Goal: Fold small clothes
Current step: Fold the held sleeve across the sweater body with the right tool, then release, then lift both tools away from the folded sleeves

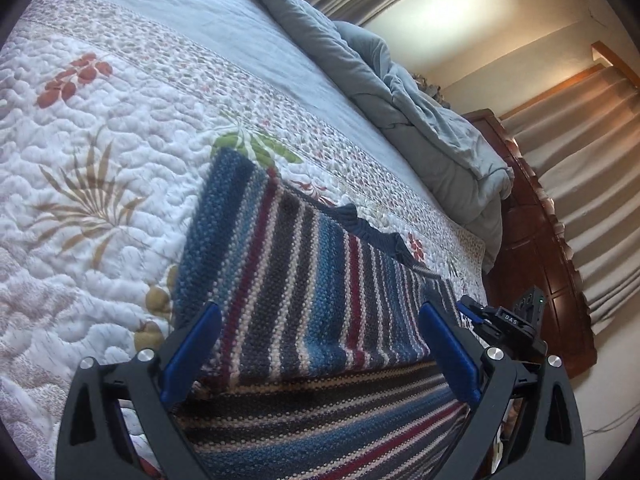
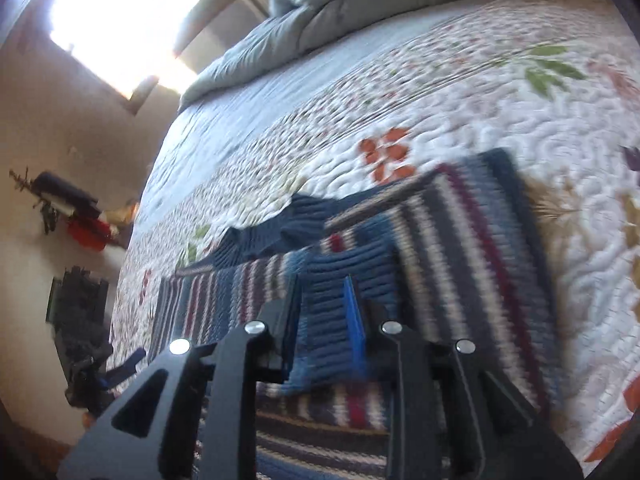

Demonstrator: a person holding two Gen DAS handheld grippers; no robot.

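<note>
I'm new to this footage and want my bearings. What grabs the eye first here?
The striped knit sweater, in blue, maroon and cream, lies partly folded on the floral quilt right ahead of both cameras. The right gripper pinches a blue knit fold between its jaws, while the left gripper stands wide open over the sweater. A rumpled grey comforter is heaped at the bed's far end.

We cannot see the near end of the striped sweater: the lower edge of the left wrist view cuts it off, and the left gripper covers parts of it on both sides. The right wrist view is smeared by motion, so its knit blurs, and we cannot tell whether the right gripper pinches the blue ribbed part between its narrow jaws. The dark items on the far left wall are too small and blurred for us to name.
</note>
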